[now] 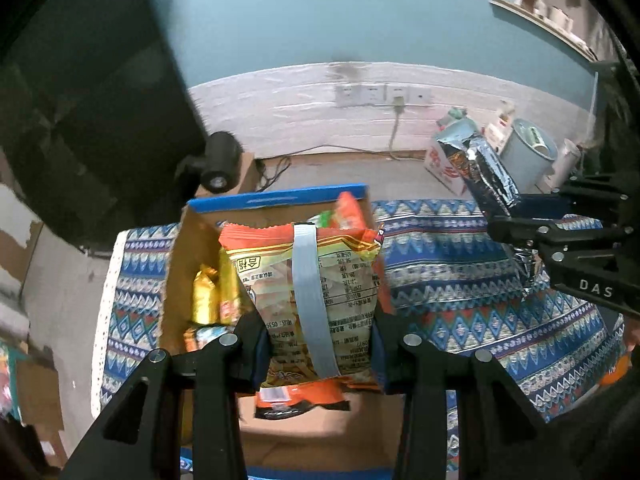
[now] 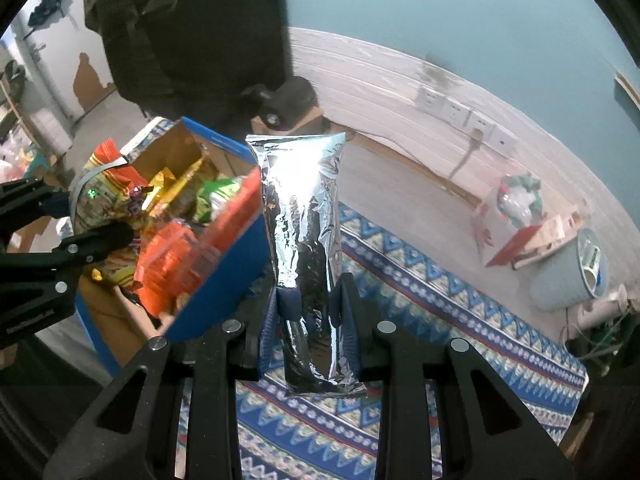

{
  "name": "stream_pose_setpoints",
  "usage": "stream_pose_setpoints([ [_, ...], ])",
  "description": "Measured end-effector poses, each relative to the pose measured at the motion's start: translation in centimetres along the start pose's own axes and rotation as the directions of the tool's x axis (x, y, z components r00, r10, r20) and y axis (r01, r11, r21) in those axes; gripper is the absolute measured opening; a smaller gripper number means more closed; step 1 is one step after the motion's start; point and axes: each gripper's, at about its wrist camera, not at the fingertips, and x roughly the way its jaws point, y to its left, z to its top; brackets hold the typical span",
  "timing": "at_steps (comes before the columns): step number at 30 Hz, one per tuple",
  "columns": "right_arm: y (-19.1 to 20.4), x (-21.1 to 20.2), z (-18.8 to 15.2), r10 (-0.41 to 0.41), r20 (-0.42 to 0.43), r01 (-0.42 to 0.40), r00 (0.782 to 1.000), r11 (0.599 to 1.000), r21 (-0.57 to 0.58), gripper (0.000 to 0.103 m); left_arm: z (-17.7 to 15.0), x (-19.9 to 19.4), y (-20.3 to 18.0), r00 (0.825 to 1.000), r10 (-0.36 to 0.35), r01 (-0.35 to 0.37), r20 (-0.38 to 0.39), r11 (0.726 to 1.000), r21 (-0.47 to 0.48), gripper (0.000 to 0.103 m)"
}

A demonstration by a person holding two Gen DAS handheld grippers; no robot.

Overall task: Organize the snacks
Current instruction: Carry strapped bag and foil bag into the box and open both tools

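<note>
A: Snack status?

B: Orange chip bag (image 1: 316,304) is in the left gripper (image 1: 318,344), jaws clenched on its lower half. It hangs over the open cardboard box (image 1: 276,200), label side up, with a pale blue strip down its middle. The right wrist view shows the same bag at the box's left side.

A: Box contents?

B: Gold-wrapped packs (image 1: 208,296) along the left wall, another orange packet (image 1: 300,398) on the bottom, and a red-green pack at the far end. From the right wrist view there is also a green bag (image 2: 218,198) and an orange pack (image 2: 176,256) heaped near the blue rim.

A: Right side?

B: The right gripper (image 2: 308,300) has its jaws grasping a silver foil bag (image 2: 304,236) near its lower part. The bag stands upright, off the surface, just right of the box.

A: Where does the box sit?

B: On the desk, covered with a patterned blue cloth (image 1: 460,280), towards its left edge and reaching the far edge.

A: Anything beyond?

B: A black camera-like device (image 1: 218,164) sits behind the box's far left corner. A pale blue bin (image 1: 528,152) and a red and white carton (image 1: 444,168) stand on the floor by the wall, under a row of sockets (image 1: 384,94).
</note>
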Motion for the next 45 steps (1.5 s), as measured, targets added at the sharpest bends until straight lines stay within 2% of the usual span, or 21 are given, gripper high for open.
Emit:
stream_pose_setpoints([
  [8, 2.8, 1.4, 2.5, 0.046, -0.004, -0.046, 0.999, 0.999, -0.016, 0.027, -0.9, 1.0, 4.5, 0.999, 0.044, -0.045, -0.024, 0.996, -0.072, 0.041],
  [17, 6.4, 3.4, 5.0, 0.105, -0.022, -0.105, 0.994, 0.994, -0.022, 0.027, -2.5, 2.5, 8.1, 0.995, 0.065, -0.073, -0.07, 0.989, -0.131, 0.041],
  [23, 8.7, 4.6, 6.0, 0.137, -0.041, -0.139, 0.99, 0.99, -0.037, 0.027, -3.4, 4.0, 9.9, 0.99, 0.058, -0.08, -0.126, 0.981, -0.176, 0.041],
  [26, 9.7, 5.2, 6.2, 0.156, -0.054, -0.158, 0.986, 0.987, -0.035, 0.027, -3.7, 4.7, 10.6, 0.988, 0.031, -0.062, -0.153, 0.977, -0.203, 0.046],
  [28, 10.1, 5.6, 6.3, 0.17, -0.064, -0.172, 0.983, 0.985, -0.032, 0.027, -3.7, 4.8, 10.8, 0.986, 0.032, -0.068, -0.163, 0.974, -0.218, 0.064],
  [31, 10.3, 6.0, 6.4, 0.186, -0.074, -0.188, 0.98, 0.982, -0.023, 0.027, -3.5, 4.4, 10.8, 0.987, 0.048, -0.081, -0.153, 0.973, -0.217, 0.073],
  [42, 10.0, 5.5, 6.7, 0.222, -0.062, -0.222, 0.973, 0.975, 0.009, 0.028, -3.1, 2.4, 9.9, 0.989, 0.061, -0.086, -0.137, 0.979, -0.187, 0.079],
  [45, 9.6, 4.4, 6.6, 0.213, -0.04, -0.213, 0.976, 0.977, 0.015, 0.035, -3.1, 1.6, 9.7, 0.989, 0.072, -0.093, -0.126, 0.981, -0.173, 0.079],
])
